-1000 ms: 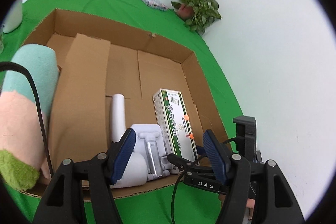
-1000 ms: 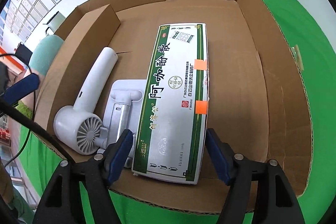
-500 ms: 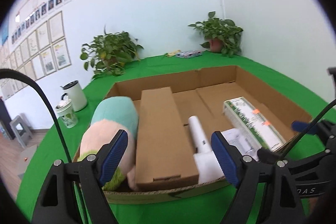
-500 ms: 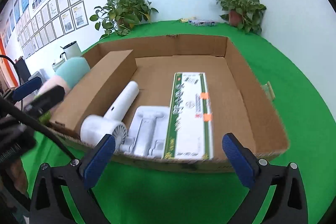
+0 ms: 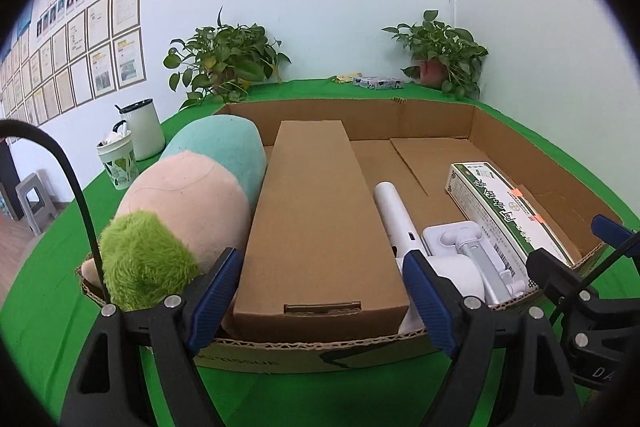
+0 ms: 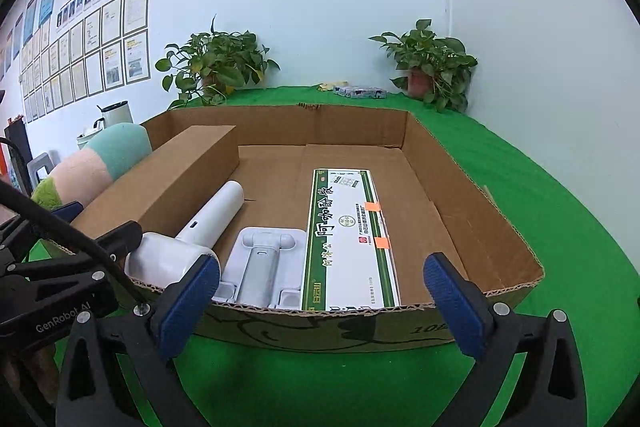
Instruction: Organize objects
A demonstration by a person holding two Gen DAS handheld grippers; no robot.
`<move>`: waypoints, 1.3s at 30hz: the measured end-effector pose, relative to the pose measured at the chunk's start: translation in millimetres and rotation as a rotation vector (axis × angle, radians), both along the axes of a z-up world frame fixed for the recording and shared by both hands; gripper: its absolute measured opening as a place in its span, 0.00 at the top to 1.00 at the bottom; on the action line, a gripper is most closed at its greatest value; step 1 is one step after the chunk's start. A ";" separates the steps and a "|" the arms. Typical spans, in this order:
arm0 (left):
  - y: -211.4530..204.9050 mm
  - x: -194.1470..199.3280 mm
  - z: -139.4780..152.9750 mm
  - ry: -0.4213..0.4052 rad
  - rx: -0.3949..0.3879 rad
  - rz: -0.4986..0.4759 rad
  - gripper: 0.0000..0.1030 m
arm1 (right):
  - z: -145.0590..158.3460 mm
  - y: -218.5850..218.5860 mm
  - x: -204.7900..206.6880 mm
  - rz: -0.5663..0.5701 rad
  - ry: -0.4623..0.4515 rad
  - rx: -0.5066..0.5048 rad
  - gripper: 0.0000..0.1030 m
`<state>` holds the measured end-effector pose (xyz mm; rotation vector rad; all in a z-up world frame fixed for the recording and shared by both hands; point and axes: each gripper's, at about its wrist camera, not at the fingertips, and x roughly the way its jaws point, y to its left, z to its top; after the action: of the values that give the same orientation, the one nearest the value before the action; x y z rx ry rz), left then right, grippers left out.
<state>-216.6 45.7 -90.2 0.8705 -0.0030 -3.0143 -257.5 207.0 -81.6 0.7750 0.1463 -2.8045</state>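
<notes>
Both claws, left gripper [image 5: 326,293] and right gripper [image 6: 318,301], gape wide and empty outside the cardboard tray [image 6: 472,211]; items all sit inside, so probably just retreat clear of its near wall.

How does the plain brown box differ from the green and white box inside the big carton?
The brown box is plain cardboard with no print; the green and white box carries printed text and orange stickers. The brown box looks taller and bulkier; the green and white box is flat and low. The brown box lies beside the plush toy, the other beside the white stand. Both are long and lie lengthwise in the carton.
</notes>
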 end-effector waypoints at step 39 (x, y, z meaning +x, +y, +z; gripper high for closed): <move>-3.1 4.5 0.5 -0.011 -0.002 0.021 0.09 | 2.2 2.0 -0.1 0.002 0.000 -0.004 0.00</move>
<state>-212.1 42.6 -89.7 0.8816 0.0037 -2.9898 -257.6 209.0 -79.3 0.7737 0.1417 -2.8015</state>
